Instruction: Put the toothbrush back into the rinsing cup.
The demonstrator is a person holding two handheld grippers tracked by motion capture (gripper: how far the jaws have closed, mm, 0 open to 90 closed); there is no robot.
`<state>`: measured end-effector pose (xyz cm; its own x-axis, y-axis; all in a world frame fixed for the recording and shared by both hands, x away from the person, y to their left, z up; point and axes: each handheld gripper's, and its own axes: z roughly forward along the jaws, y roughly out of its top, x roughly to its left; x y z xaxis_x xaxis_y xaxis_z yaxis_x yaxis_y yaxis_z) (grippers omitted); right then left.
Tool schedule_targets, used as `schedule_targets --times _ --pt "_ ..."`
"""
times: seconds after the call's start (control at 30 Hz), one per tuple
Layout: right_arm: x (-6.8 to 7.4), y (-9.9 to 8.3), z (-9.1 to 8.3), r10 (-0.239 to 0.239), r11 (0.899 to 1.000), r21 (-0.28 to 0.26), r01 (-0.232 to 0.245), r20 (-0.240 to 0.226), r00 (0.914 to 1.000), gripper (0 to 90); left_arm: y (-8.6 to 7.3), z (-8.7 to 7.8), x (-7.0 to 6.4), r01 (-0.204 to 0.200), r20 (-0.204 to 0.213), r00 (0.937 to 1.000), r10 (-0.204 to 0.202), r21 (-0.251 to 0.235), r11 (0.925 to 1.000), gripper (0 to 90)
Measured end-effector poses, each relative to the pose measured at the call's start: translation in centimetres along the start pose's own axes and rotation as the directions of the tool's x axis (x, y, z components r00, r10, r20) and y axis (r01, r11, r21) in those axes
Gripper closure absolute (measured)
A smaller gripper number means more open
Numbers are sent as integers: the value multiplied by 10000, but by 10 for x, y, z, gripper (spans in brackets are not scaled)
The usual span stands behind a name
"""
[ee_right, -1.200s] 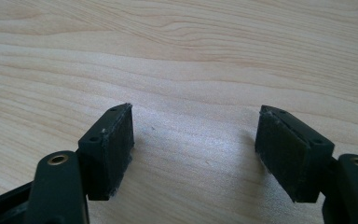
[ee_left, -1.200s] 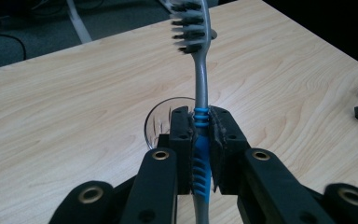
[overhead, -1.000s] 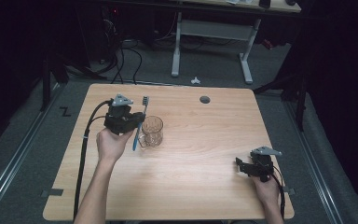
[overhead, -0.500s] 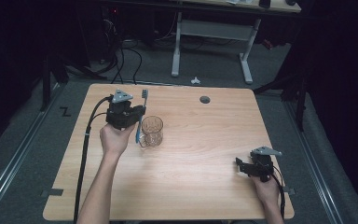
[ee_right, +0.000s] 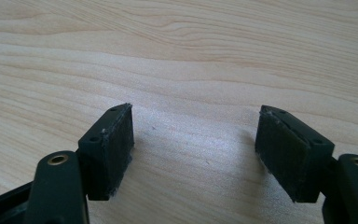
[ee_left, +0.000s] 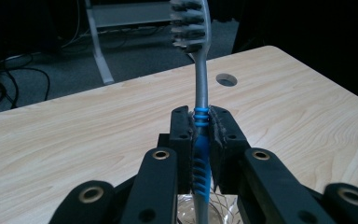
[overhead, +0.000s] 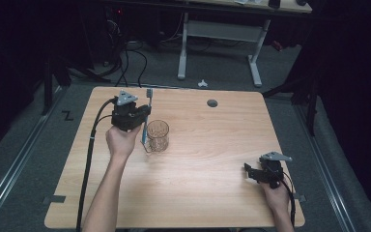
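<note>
My left gripper [overhead: 140,118] is shut on a grey and blue toothbrush [overhead: 147,113] and holds it upright, bristles up, at the table's far left. In the left gripper view the jaws pinch the blue ribbed grip of the toothbrush [ee_left: 201,84], with my gripper [ee_left: 201,123] just above a clear glass cup [ee_left: 186,211]. The glass cup [overhead: 158,136] stands right beside the toothbrush's lower end; whether that end is inside it I cannot tell. My right gripper [overhead: 252,173] rests open near the front right corner. Bare wood lies between its pads [ee_right: 112,144].
The wooden table [overhead: 207,159] has a round cable hole [overhead: 212,103] near its far edge. A black cable [overhead: 89,159] trails from the left gripper along the table's left side. Behind the table stands a white desk frame [overhead: 217,43]; a small white object [overhead: 202,83] lies on the floor.
My left gripper has raised the toothbrush a little and shifted it slightly toward the far edge, so its lower end now sits higher beside the glass. The right gripper has not moved.
</note>
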<state>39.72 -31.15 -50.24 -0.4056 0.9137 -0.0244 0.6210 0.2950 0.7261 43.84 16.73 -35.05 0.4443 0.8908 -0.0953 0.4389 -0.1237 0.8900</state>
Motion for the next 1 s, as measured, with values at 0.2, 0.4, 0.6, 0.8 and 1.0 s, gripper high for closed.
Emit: schedule_targets --times 0.2,0.4,0.6,0.8,1.0 --pt "0 0 0 0 10000 -1 0 0 10000 284 -2 7 3 40 -155 9999 -41 -83 10000 807" --pt "0 0 0 2 10000 -9 -2 10 10000 284 -3 11 2 -40 -254 9997 34 -224 9997 806" --pt "0 0 0 -2 10000 -2 2 -1 10000 284 -5 14 3 -31 -237 9997 26 -204 9998 806" --pt "0 0 0 -1 10000 -2 1 -3 10000 284 -9 15 5 6 -279 9996 -10 -138 9999 804" --pt "0 0 0 0 10000 1 0 -2 10000 283 -11 16 4 -50 -266 9996 50 -16 10000 803"
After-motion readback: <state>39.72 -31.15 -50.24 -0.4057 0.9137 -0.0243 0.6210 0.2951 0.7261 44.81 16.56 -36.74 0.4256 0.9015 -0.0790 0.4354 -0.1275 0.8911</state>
